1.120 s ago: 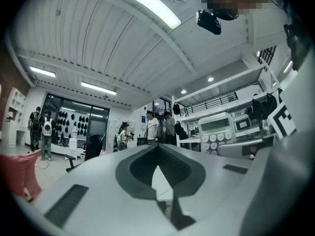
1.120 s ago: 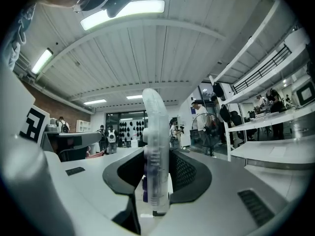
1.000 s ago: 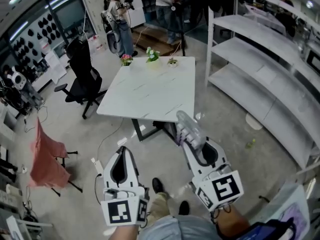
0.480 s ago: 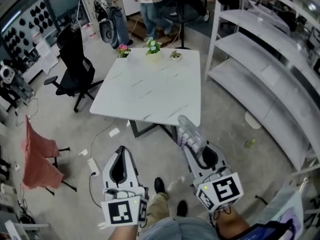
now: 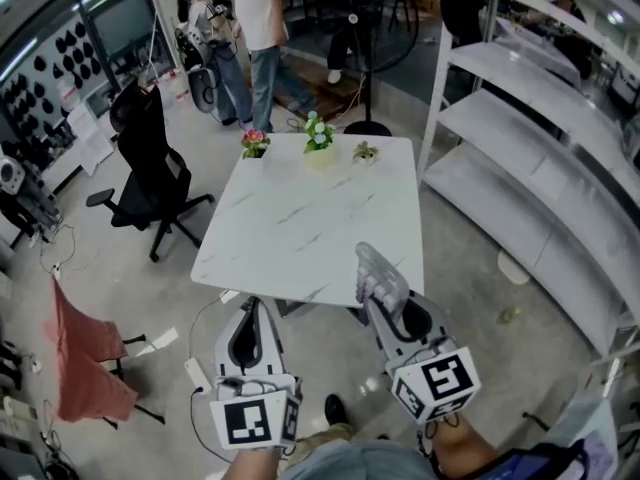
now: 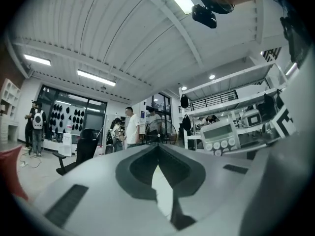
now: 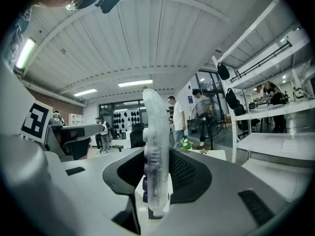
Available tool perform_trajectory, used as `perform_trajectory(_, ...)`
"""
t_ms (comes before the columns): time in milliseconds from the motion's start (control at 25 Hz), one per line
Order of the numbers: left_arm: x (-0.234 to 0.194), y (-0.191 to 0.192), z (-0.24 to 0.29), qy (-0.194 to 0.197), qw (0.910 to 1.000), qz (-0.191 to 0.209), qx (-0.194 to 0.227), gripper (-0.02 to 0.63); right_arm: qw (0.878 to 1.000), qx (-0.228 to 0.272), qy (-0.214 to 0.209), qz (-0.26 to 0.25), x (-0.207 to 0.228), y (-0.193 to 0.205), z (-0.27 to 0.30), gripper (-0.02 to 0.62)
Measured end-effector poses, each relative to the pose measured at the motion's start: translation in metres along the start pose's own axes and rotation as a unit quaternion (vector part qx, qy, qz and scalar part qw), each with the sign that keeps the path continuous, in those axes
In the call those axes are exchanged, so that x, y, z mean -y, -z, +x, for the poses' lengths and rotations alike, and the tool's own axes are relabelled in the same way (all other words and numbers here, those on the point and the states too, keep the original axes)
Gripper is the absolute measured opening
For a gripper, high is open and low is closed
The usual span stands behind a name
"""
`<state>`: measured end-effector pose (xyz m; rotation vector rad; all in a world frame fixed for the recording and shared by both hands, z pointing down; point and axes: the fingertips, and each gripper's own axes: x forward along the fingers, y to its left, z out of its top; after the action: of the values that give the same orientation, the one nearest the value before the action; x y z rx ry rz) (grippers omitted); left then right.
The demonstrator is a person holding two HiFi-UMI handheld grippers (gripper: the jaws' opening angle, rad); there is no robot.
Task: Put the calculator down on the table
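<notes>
The right claw (image 5: 386, 303) grips the calculator (image 5: 379, 274) by its lower end, and the right gripper view shows the clear case (image 7: 156, 146) standing on edge between the jaws, keys to the left. From the head view the calculator sits at the near edge of the desk (image 5: 300, 218), close to its near right corner; whether it is over the top yet or just short of it is hard to tell. The left claw (image 5: 249, 310) is closed on nothing, its tips together, and hangs before the near edge toward the left. The desk is bare except for three small plants (image 5: 318, 133) along the far edge, so there is plenty of room. To do this well, I would carry the calculator in past the near edge, over bare top well short of the plants, then bring it low. Since it is held on edge, rolling the wrist so its back faces the desk seems wise. The jaws should part only once it rests flat, or it may tip or slide off the corner.
</notes>
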<state>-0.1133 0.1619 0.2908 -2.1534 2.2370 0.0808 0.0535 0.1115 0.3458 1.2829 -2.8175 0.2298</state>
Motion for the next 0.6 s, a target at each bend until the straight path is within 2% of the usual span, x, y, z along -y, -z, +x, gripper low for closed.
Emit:
perform_trajectory(320,-0.031,-0.018,0.05,0.025,0.9993,0.005,0.028,0.008,0.999,0.036,0.019,-0.019,0.002,-0.034,0.054,0.143)
perform_trajectory(600,-0.041,0.016,0.081,0.047,0.9989,-0.003,-0.001,0.008,0.999,0.022,0.036,-0.022,0.008,-0.023,0.082,0.143)
